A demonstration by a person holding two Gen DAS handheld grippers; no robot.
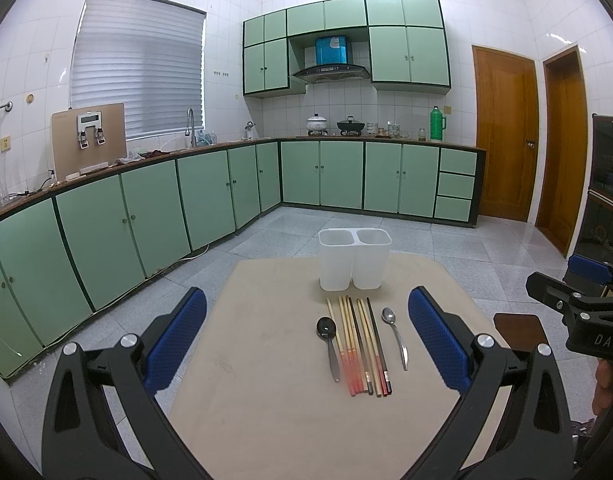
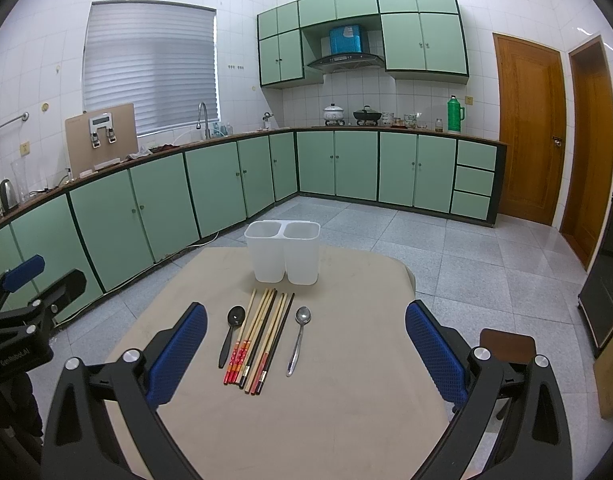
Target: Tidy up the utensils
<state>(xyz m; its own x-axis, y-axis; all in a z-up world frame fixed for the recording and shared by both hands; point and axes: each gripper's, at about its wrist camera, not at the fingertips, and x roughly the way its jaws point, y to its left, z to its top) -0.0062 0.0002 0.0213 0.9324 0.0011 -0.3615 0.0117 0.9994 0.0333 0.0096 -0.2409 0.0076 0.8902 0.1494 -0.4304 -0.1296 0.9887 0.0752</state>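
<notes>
Left tool (image 1: 306,344) wide open, right tool (image 2: 306,344) likewise, both empty

Domestic kitchen, L-shaped run of green base cabinets (image 1: 210,192) under a brown countertop, matching wall cabinets (image 1: 406,54), range hood (image 1: 331,71) above pots on a stove (image 1: 334,126), sink faucet (image 1: 191,126), white wall tiles, wooden doors (image 1: 504,132).

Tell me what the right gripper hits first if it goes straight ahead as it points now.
Probably the chopsticks on the table, which lie in line between the open right gripper's fingers; the white holder stands beyond them. Depth is unclear, so it may pass above them.
</notes>
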